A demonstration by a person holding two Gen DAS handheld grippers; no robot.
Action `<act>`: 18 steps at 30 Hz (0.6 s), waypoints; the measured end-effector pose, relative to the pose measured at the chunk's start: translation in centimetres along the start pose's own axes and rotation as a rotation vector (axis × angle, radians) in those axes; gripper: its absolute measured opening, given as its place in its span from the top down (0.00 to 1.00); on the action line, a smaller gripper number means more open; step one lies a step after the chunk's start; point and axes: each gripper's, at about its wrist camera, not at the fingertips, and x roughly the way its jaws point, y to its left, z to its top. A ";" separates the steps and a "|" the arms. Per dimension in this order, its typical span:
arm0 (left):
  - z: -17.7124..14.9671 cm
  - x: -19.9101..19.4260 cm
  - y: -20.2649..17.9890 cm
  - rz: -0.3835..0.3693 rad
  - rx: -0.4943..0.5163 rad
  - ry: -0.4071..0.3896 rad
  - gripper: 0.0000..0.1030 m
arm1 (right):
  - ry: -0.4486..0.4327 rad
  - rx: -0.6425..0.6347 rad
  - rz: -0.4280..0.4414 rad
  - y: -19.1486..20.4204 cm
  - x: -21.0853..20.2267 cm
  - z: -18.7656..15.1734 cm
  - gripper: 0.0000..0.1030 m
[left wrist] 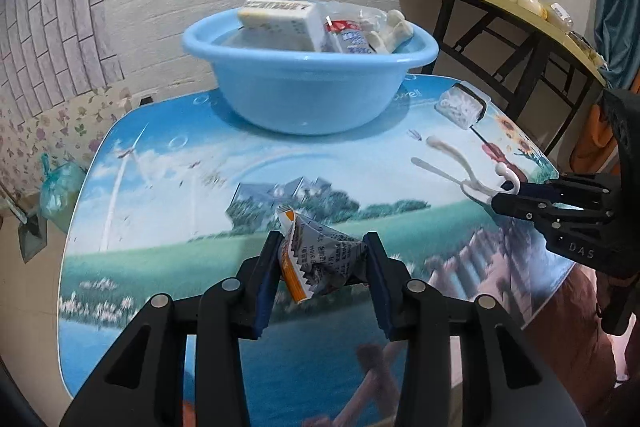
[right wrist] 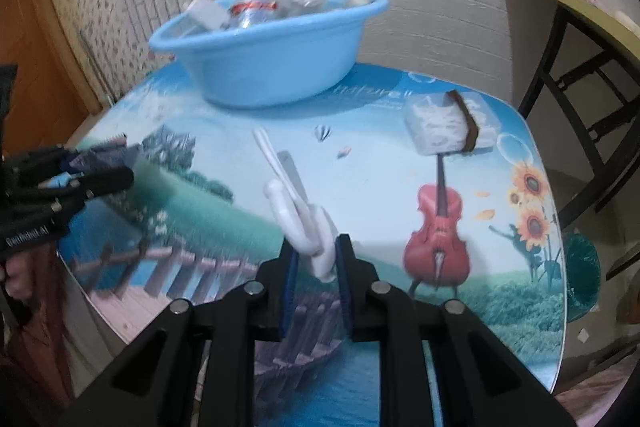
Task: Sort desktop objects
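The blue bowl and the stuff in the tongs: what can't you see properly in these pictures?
- Blue bowl, left view: its wall hides the floor and the lower parts of the things inside.
- Same bowl, right view: contents blurred.
- Snack packet in the left tongs: print crumpled, too small to read.
- White plastic piece in the right tongs: blurred, its low end covered by the pads.

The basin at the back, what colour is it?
Light blue, plain all over. The basin shows best in the left wrist view.
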 end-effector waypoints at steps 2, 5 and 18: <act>-0.5 -0.3 0.2 0.009 -0.002 0.001 0.62 | -0.002 -0.004 0.002 0.2 -0.1 -0.1 0.82; -1.1 -0.5 0.4 0.016 -0.004 0.006 0.62 | -0.001 -0.003 0.012 0.2 -0.1 -0.2 0.82; -1.8 0.2 1.0 0.029 -0.035 0.019 0.59 | 0.006 0.013 0.028 -0.2 0.3 -0.6 0.78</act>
